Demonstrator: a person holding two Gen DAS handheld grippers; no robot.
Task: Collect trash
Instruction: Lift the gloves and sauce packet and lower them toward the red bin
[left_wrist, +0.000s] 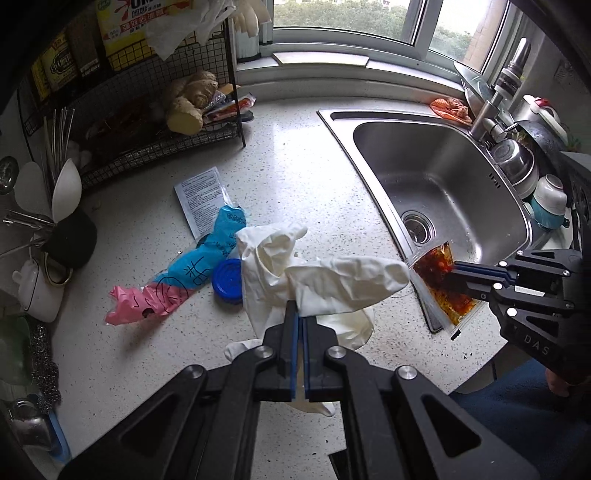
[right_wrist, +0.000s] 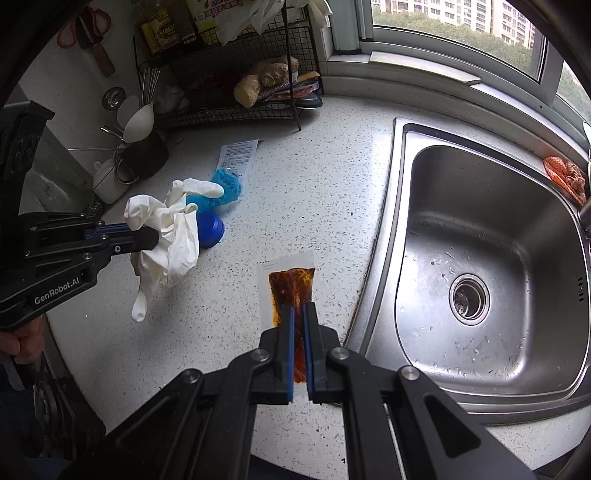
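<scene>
Left wrist view: the left gripper (left_wrist: 300, 308), at the lower middle of the frame, has its jaws closed tight on a bunch of white disposable gloves (left_wrist: 317, 273), lifted clear of the speckled countertop (left_wrist: 295, 155). Behind the gloves, at centre left, lie a blue and pink plastic wrapper (left_wrist: 184, 277), a blue round lid (left_wrist: 228, 280) and a printed paper sachet (left_wrist: 201, 199). At the right edge the right gripper (left_wrist: 456, 275) pinches an oily red sauce packet (left_wrist: 441, 284) over the near corner of the steel sink (left_wrist: 443, 177). A wire rack (left_wrist: 155, 122) holding ginger stands at the upper left.

Right wrist view: the right gripper (right_wrist: 299, 310), at the lower middle, is clamped shut on the sauce packet (right_wrist: 291, 284), which hangs above the countertop (right_wrist: 332, 177) just left of the sink (right_wrist: 498, 240). At the left edge the left gripper (right_wrist: 153, 236) holds the gloves (right_wrist: 170, 229) in the air, a hand (right_wrist: 22, 343) visible beneath its handle. The blue lid (right_wrist: 210, 229) and blue wrapper (right_wrist: 227, 184) lie just behind the gloves, the paper sachet (right_wrist: 238, 155) beyond them.
</scene>
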